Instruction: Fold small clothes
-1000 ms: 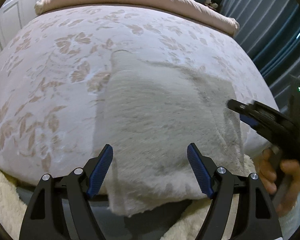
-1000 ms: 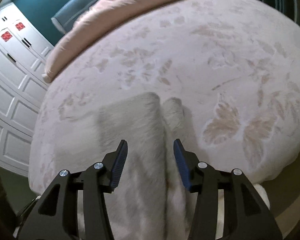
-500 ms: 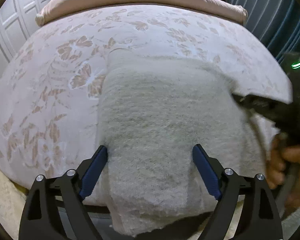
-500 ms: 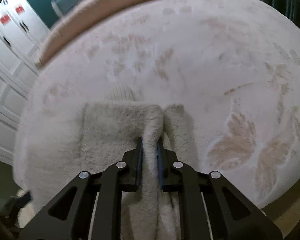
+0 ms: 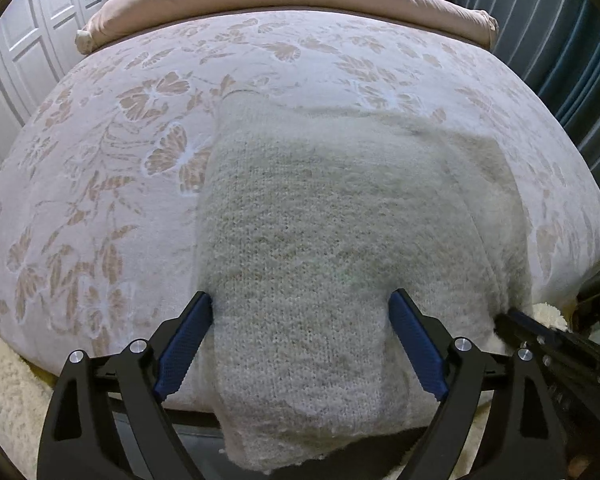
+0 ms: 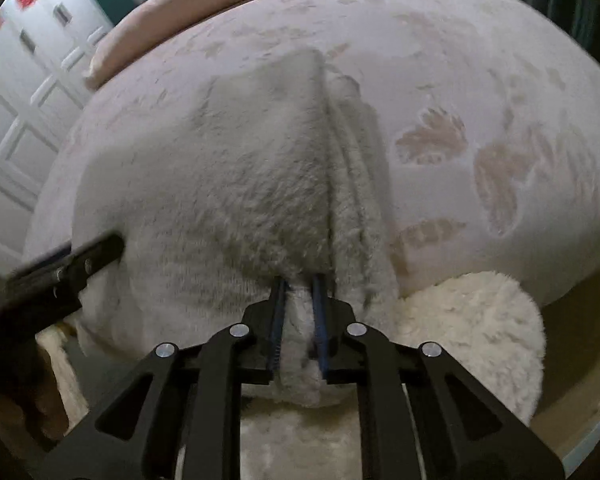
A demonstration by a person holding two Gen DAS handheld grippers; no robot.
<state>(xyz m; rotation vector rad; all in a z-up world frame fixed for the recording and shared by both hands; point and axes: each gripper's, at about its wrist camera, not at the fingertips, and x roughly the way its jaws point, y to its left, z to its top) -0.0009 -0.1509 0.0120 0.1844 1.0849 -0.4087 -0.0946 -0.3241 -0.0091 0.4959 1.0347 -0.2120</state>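
Right gripper is pinching the fuzzy knit garment at its near edge, probably to lift for folding. Left gripper is sitting wide open over the hem, gripping nothing.

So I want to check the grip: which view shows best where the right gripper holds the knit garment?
The right wrist view: the right gripper has its jaws shut on a fold of the fuzzy knit garment at its near edge. The left wrist view shows only that gripper's tip touching the garment's right edge; the pinch itself is hidden.
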